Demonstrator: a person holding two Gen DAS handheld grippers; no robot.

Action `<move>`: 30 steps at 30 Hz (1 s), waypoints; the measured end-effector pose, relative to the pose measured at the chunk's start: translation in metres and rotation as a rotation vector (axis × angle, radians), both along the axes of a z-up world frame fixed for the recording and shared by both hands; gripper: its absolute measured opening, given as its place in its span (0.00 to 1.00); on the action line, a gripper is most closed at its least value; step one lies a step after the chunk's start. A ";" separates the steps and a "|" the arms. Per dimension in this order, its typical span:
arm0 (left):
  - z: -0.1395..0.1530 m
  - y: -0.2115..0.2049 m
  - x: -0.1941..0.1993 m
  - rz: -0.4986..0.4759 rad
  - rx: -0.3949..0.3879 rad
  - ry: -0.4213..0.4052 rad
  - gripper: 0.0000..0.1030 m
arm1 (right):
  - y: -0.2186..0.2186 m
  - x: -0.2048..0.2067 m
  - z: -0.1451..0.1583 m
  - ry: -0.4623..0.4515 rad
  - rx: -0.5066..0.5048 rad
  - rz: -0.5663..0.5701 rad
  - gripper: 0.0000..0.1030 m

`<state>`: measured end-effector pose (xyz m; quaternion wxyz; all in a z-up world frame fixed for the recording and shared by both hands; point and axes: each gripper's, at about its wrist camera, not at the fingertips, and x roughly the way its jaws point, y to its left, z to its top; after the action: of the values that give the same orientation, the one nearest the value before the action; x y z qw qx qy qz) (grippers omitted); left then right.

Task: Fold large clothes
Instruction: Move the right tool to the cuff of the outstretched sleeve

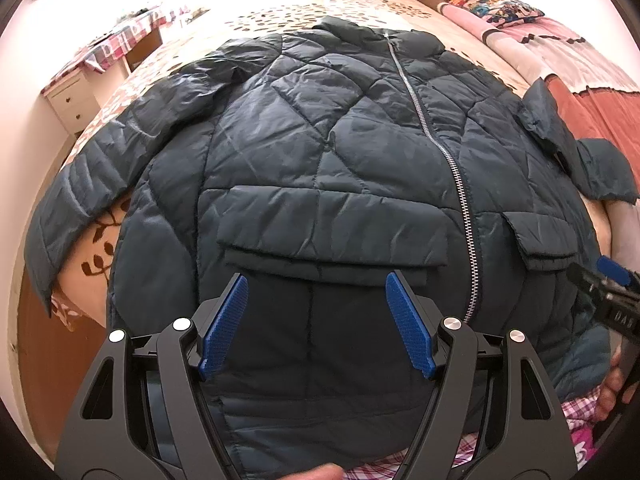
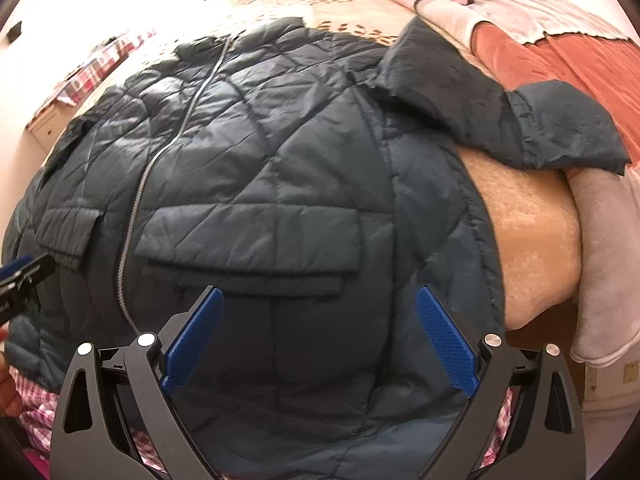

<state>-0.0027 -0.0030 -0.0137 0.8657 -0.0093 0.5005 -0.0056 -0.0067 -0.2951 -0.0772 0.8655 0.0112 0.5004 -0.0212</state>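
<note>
A dark teal quilted jacket [image 1: 320, 140] lies front up on the bed with its silver zipper [image 1: 460, 184] closed. My left gripper [image 1: 316, 280] hovers open over the hem area, just below a pocket flap [image 1: 332, 224], with nothing between its blue pads. My right gripper [image 2: 320, 292] is also open, above the other pocket flap [image 2: 252, 236] side of the jacket [image 2: 280, 140]. One sleeve [image 1: 80, 184] stretches out to the left. The other sleeve [image 2: 500, 112] lies bent to the right. Each gripper shows at the edge of the other's view: right gripper [image 1: 608, 280], left gripper [image 2: 24, 272].
The bed has a leaf-patterned sheet [image 1: 280, 8]. Folded pink and rust blankets [image 2: 560, 48] and a grey one [image 2: 604, 264] lie along its right side. A white nightstand [image 1: 72, 100] with a checked cloth stands at the left. Pink checked fabric [image 2: 36, 404] shows below the hem.
</note>
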 end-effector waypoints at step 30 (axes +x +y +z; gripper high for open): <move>0.031 -0.092 0.033 -0.274 0.017 -0.008 0.69 | -0.183 0.027 0.044 -0.150 -0.003 -0.435 0.91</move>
<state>0.0301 -0.0952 0.0175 0.8588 0.0664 0.4938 -0.1195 0.0204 -0.4777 -0.0334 0.8752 0.1192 0.4206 -0.2071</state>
